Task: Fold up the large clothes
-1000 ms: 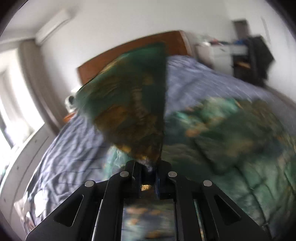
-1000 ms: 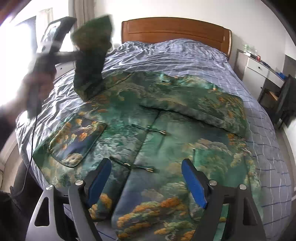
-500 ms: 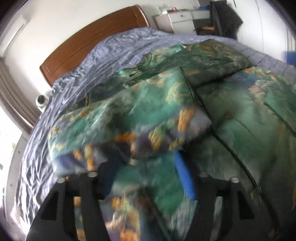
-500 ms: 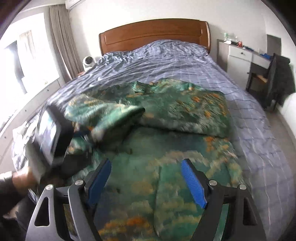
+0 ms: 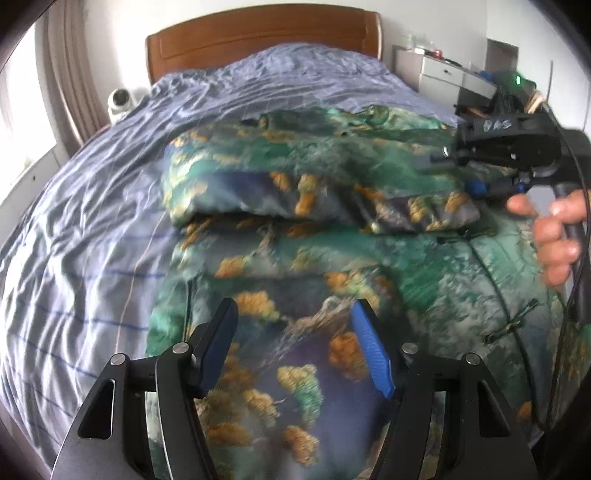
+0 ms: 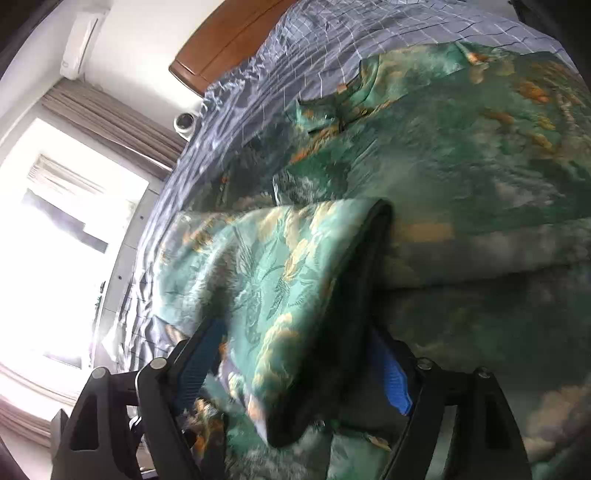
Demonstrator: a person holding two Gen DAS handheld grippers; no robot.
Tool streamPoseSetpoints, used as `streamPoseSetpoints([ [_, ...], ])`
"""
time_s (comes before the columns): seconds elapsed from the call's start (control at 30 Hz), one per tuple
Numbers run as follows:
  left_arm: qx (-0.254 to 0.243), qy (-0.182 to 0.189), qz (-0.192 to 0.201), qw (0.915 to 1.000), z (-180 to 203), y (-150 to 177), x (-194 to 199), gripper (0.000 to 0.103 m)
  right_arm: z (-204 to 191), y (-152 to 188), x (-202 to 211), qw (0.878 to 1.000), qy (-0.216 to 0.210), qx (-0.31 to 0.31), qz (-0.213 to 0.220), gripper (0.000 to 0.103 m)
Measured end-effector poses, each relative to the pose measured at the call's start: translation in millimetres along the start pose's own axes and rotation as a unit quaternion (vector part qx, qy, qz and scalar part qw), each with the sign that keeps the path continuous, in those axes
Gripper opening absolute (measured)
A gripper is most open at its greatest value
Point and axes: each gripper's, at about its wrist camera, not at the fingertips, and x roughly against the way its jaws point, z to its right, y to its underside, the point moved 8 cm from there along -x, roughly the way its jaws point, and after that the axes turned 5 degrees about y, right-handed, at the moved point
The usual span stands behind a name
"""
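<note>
A green brocade jacket (image 5: 424, 266) with orange tree patterns lies spread on the bed. Its sleeve (image 5: 295, 177) is folded across the chest. My left gripper (image 5: 295, 310) hovers open over the jacket's lower part, with nothing between its fingers. A person's hand (image 5: 557, 236) holds my right gripper (image 5: 454, 173) at the sleeve's cuff end. In the right wrist view the cuff (image 6: 280, 266), with its dark lining, sits between the blue pads (image 6: 391, 373) of my right gripper (image 6: 295, 328). Those jaws are closing and the pads do not visibly press on the cloth.
The bed (image 5: 92, 221) has a wrinkled lilac checked cover and a wooden headboard (image 5: 258, 33). A small white camera (image 5: 120, 99) stands by the pillow end. A white nightstand (image 5: 436, 70) is at the far right, a bright window (image 6: 55, 240) on the left.
My left gripper let go of the raised sleeve, which dropped folded across the jacket, and the gripper sank lower. My right gripper swung over to the cuff, rolled, and its jaws narrowed around it.
</note>
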Motion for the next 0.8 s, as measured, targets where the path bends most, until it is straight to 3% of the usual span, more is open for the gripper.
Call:
streamPoseSetpoints([
  [0.07, 0.006, 0.001, -0.003, 1.0, -3.5, 4.3, -2.1, 0.066, -7.0, -4.1, 0.1, 0.999, 0.04, 0.028, 0.005, 0.016],
  [0.23, 0.018, 0.006, 0.005, 0.9998, -6.5, 7.0, -0.7, 0.066, -37.6, -71.9, 48.5, 0.988, 0.07, 0.089, 0.106, 0.013],
  [0.33, 0.026, 0.008, 0.006, 0.9996, -7.0, 6.4, -2.4, 0.066, -41.9, -116.9, 60.9, 0.981, 0.09, 0.103, 0.137, 0.013],
  [0.47, 0.031, 0.012, 0.005, 0.9994, -7.9, 8.2, -0.8, 0.066, -25.4, -151.7, 37.0, 0.974, 0.145, 0.119, 0.13, 0.013],
  [0.57, 0.026, 0.014, 0.001, 0.9996, -7.6, 9.3, -0.7, 0.067, 6.1, -149.2, -4.8, 0.976, 0.174, 0.106, 0.079, 0.014],
  [0.63, 0.024, 0.014, -0.004, 0.9996, -7.3, 10.1, 0.0, 0.068, 23.5, -139.1, -27.9, 0.977, 0.183, 0.098, 0.042, 0.023],
  [0.67, 0.024, 0.015, -0.006, 0.9996, -7.9, 9.3, 0.2, 0.068, 27.3, -132.0, -35.8, 0.977, 0.188, 0.094, 0.032, 0.038],
  [0.7, 0.026, 0.017, -0.009, 0.9995, -8.9, 8.1, 1.3, 0.068, 31.5, -128.2, -42.8, 0.978, 0.187, 0.09, 0.028, 0.049],
  [0.8, 0.035, 0.031, -0.014, 0.9988, -13.9, -3.4, 4.9, 0.069, 24.1, -121.4, -45.4, 0.981, 0.162, 0.096, 0.037, 0.064],
])
